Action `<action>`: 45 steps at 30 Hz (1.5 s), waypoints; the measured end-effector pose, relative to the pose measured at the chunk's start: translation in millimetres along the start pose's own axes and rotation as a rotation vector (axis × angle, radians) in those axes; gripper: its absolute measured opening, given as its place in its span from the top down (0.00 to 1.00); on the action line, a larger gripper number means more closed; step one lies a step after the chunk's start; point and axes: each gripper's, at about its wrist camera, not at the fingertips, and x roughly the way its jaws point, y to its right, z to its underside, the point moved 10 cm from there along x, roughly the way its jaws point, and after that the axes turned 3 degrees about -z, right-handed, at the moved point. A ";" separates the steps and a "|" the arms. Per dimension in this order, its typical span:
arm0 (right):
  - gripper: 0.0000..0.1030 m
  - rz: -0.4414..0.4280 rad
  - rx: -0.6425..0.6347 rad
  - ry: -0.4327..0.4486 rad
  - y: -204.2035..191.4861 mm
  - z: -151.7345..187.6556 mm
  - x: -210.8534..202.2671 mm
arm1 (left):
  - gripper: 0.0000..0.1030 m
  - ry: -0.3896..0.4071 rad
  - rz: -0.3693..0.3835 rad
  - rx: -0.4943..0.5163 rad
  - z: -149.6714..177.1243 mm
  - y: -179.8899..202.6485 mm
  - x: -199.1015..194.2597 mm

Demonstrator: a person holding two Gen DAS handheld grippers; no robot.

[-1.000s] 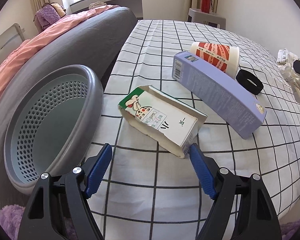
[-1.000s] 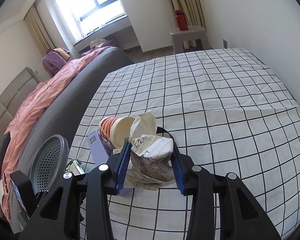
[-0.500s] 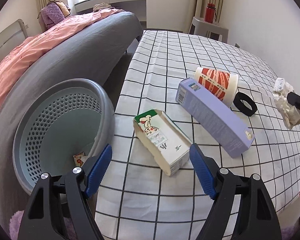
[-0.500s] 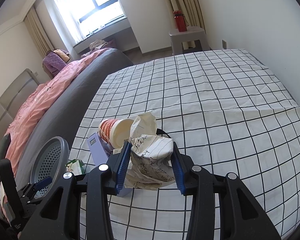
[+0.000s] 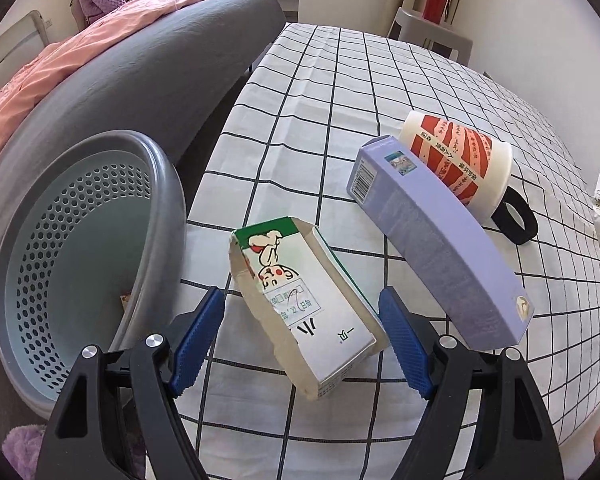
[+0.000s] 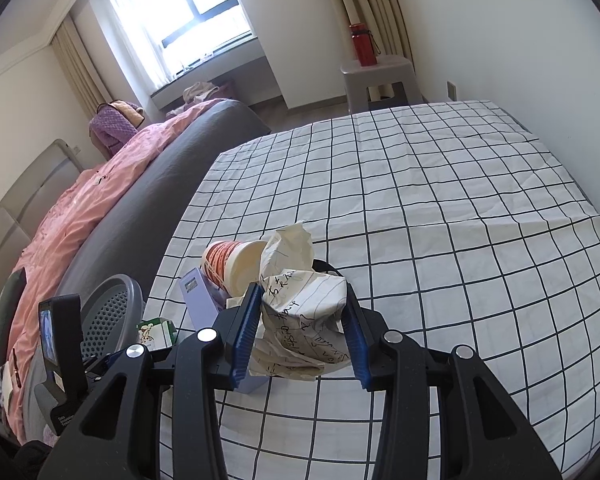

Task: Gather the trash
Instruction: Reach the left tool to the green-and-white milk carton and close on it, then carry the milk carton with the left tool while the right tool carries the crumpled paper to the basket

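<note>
on the checked bedspread [image 5: 380,92] we see the grey basket [image 5: 168,200] at its edge, a small scrap inside. our left gripper [image 5: 300,340] stands wide, unclamped, the milk carton [image 5: 300,304] lying between its blue pads, long axis running away, open end far. our right gripper [image 6: 300,332] clamps crumpled paper [image 6: 300,320]

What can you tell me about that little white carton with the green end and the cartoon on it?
The carton is a small cardboard box, white with a green end, a cartoon figure and printed characters. It lies on its side on the checked cloth, skewed, its green end open, beside the grey basket. It sits between the left gripper and its open blue pads, which seem not to press on it.
</note>
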 end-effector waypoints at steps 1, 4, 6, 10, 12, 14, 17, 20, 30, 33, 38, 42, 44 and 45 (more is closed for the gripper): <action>0.62 0.000 -0.001 0.000 -0.4 0.0 0.1 | 0.26 -0.002 0.003 0.000 0.3 0.8 1.6; 0.62 0.001 -0.001 0.000 -0.4 -0.4 0.0 | 0.42 -0.012 0.030 0.001 2.5 3.4 4.4; 0.62 0.002 -0.002 -0.002 -0.2 0.1 0.3 | 0.57 -0.027 0.039 0.011 6.4 4.5 7.3; 0.62 0.005 -0.005 -0.005 0.0 2.4 1.7 | 0.71 -0.012 0.060 0.028 10.6 5.1 3.8; 0.62 0.009 -0.010 -0.007 -0.5 3.5 2.6 | 0.72 0.000 0.060 0.034 12.5 3.5 1.3; 0.62 0.012 -0.012 -0.011 -1.8 5.4 3.7 | 0.72 0.013 0.057 0.040 14.0 1.3 -2.4; 0.62 0.017 -0.021 -0.016 -4.5 7.5 5.6 | 0.72 0.046 0.054 0.048 14.0 -3.8 -13.4; 0.62 0.019 -0.031 -0.020 -8.9 9.8 6.4 | 0.73 0.088 0.050 0.063 11.0 -8.2 -28.5; 0.62 0.016 -0.078 -0.017 -34.1 15.8 8.0 | 0.73 0.191 0.065 0.078 -0.5 -34.6 -70.6; 0.62 0.005 -0.106 -0.013 -48.8 16.4 6.1 | 0.73 0.229 0.058 0.082 -5.0 -44.7 -84.6; 0.62 -0.045 -0.158 -0.003 -83.9 12.6 5.7 | 0.73 0.277 0.034 0.071 -13.1 -70.4 -103.4; 0.62 -0.101 -0.203 0.003 -121.7 8.2 8.3 | 0.73 0.310 0.010 0.041 -19.8 -96.0 -113.7; 0.62 -0.125 -0.231 -0.002 -141.7 8.3 13.1 | 0.73 0.321 -0.004 0.023 -22.6 -109.6 -117.4; 0.62 -0.134 -0.244 -0.005 -151.0 9.3 15.8 | 0.73 0.324 -0.008 0.014 -24.1 -116.1 -118.5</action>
